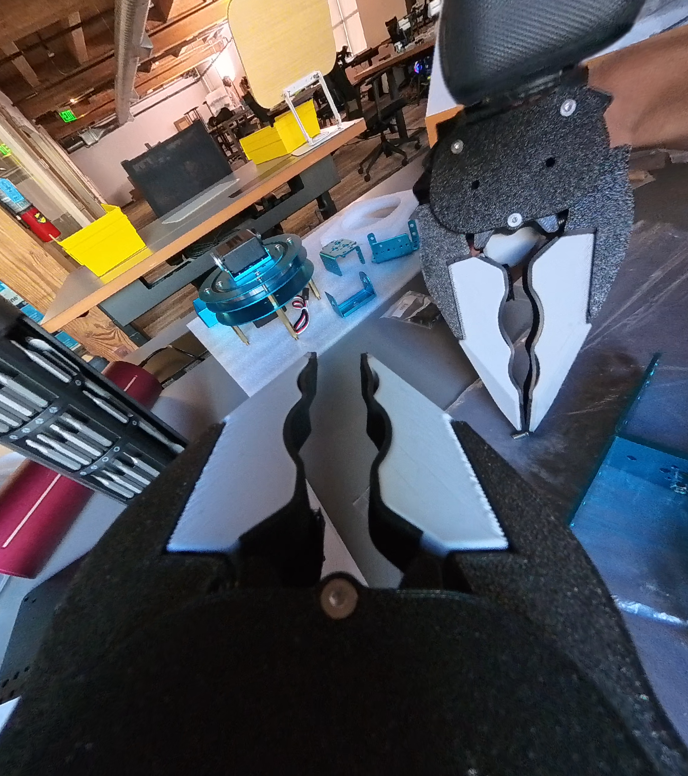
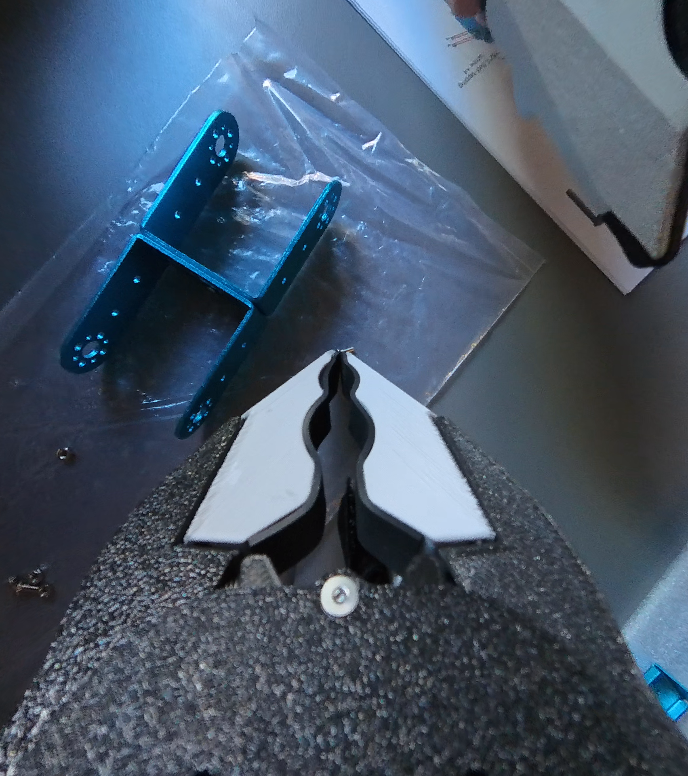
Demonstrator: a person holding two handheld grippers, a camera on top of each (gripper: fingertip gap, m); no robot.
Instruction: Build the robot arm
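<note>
R jaws pinching tiny screw (image 1: 519, 436)

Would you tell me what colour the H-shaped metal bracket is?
Teal blue; the H-shaped metal bracket shows best in the right wrist view.

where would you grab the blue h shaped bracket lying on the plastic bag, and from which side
Grip the blue bracket across its cross plate, coming straight down from above. It lies flat on the clear plastic bag with its thin arms running either way from that plate, so the middle is probably the balanced spot.
</note>
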